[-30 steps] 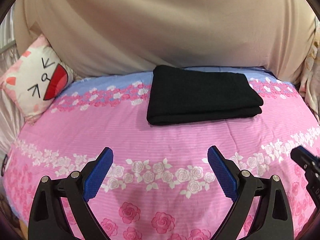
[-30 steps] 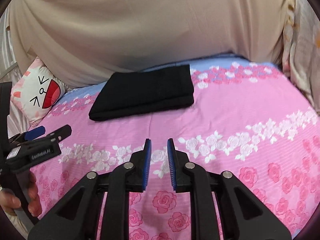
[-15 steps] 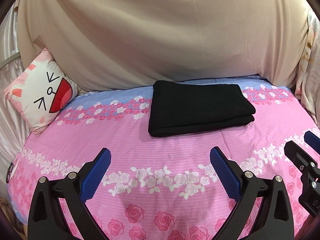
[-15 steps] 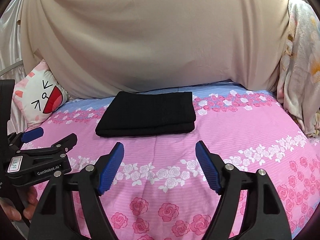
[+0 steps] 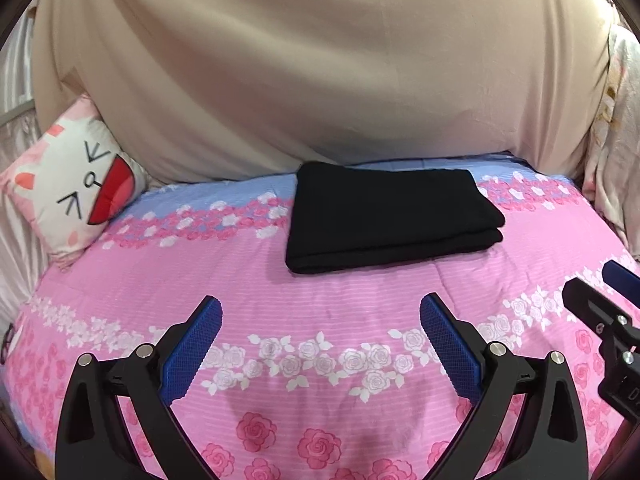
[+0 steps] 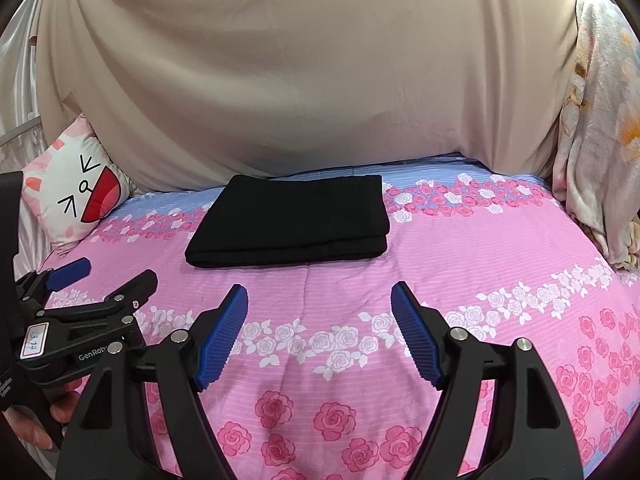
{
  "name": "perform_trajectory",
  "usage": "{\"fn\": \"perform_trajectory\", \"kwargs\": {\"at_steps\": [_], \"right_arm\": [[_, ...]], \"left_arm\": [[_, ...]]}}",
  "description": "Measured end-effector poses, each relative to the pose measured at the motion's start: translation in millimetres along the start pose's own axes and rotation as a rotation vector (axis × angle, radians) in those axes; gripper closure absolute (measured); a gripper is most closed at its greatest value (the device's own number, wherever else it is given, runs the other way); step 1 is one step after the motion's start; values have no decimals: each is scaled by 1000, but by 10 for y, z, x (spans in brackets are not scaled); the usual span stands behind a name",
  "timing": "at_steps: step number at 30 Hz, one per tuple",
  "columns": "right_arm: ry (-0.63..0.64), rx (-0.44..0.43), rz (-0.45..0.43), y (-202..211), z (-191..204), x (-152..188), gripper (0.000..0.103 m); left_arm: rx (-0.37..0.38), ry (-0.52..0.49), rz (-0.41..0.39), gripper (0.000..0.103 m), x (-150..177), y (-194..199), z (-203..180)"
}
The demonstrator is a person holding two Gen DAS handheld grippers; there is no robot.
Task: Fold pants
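Black pants [image 5: 390, 216] [image 6: 292, 220] lie folded into a flat rectangle on the pink rose-print bedspread [image 5: 320, 288] [image 6: 460, 264], towards the back of the bed. My left gripper [image 5: 320, 308] hovers over the bedspread in front of the pants, open, nothing between its blue pads. My right gripper [image 6: 320, 294] also hangs in front of the pants, open and empty. In the left wrist view the right gripper [image 5: 600, 296] shows at the right edge. In the right wrist view the left gripper [image 6: 108, 276] shows at the left, held by a hand [image 6: 40, 420].
A cat-face cushion [image 5: 76, 188] [image 6: 76, 192] leans at the back left. A beige sheet [image 5: 320, 72] hangs behind the bed. Floral fabric [image 6: 600, 140] hangs at the right. The bedspread curves down at its left and right sides.
The right gripper's jaws went from nearly shut to wide open. Both views tilted up slightly, so the pants sit lower in frame. The pants have not moved.
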State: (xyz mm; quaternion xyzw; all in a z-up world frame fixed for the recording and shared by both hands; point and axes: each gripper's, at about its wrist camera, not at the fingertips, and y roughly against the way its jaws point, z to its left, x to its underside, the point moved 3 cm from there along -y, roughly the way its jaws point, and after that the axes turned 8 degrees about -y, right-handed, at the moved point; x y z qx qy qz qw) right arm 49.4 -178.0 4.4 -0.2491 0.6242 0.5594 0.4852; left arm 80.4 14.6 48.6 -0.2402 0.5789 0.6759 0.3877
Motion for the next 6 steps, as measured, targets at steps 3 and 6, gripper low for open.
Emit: {"fn": "perform_trajectory", "kwargs": {"at_steps": [3,6], "right_arm": [[-2,-2,5,-1,-6,7,31],[7,0,8,-7,16,26,30]], "left_arm": [[9,-23,25,5,-9,21,-16],[32,-11,66,5,26,-6,-12]]}}
